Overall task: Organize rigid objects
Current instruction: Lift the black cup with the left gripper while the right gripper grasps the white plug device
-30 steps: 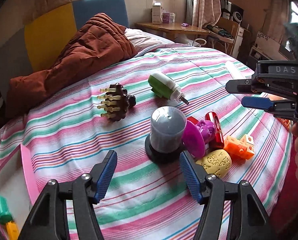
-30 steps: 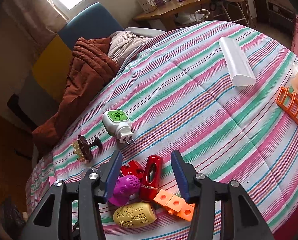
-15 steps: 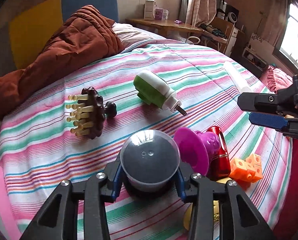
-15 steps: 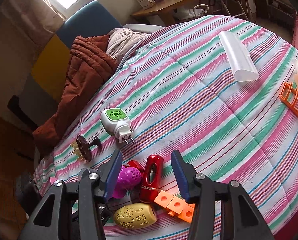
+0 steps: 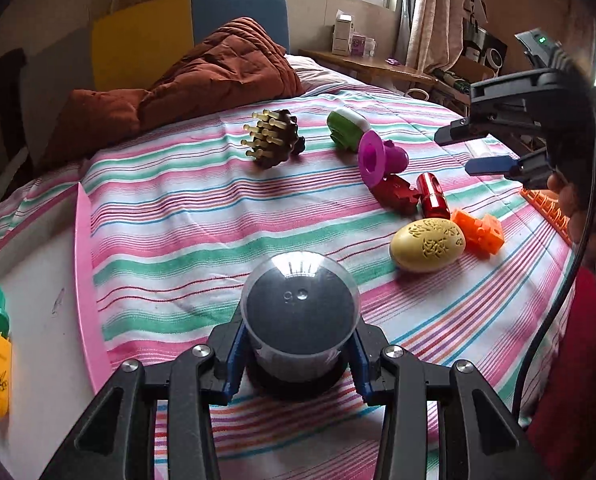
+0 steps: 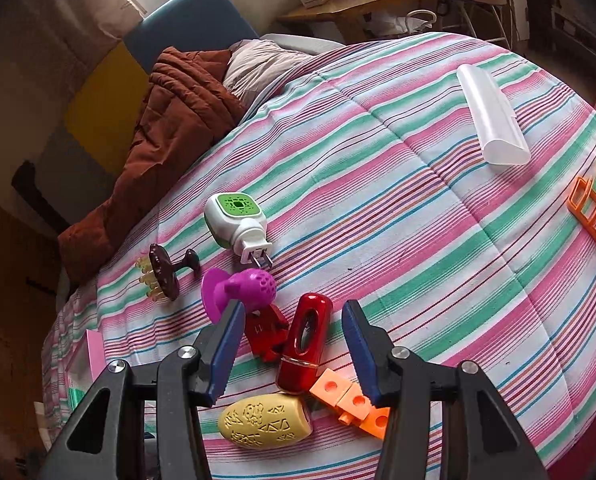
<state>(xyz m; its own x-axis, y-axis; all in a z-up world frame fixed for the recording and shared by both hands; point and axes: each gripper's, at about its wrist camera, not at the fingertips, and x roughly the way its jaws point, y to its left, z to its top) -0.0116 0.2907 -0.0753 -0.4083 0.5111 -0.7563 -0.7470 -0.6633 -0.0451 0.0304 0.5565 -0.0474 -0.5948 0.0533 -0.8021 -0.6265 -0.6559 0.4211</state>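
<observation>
Gripping the grey container (image 5: 300,320), the left tongs (image 5: 298,354) have just closed, pads pressing its sides. The right tongs (image 6: 294,354) hang parted and empty above the red capsule (image 6: 305,346) on the striped bed (image 6: 418,240).

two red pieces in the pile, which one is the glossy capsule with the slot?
The red capsule, lying between the open right gripper's fingers: smooth, rounded, with an oval slot along its side. The other, the flat red notched piece, sits beside it under the purple toy.

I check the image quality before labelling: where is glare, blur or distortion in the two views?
Left wrist view: window reflection glares on the clear domed container in the left gripper; the right gripper looks smeared. Right wrist view: window overexposed, striped bedspread bulges from fisheye, corners dark.
</observation>
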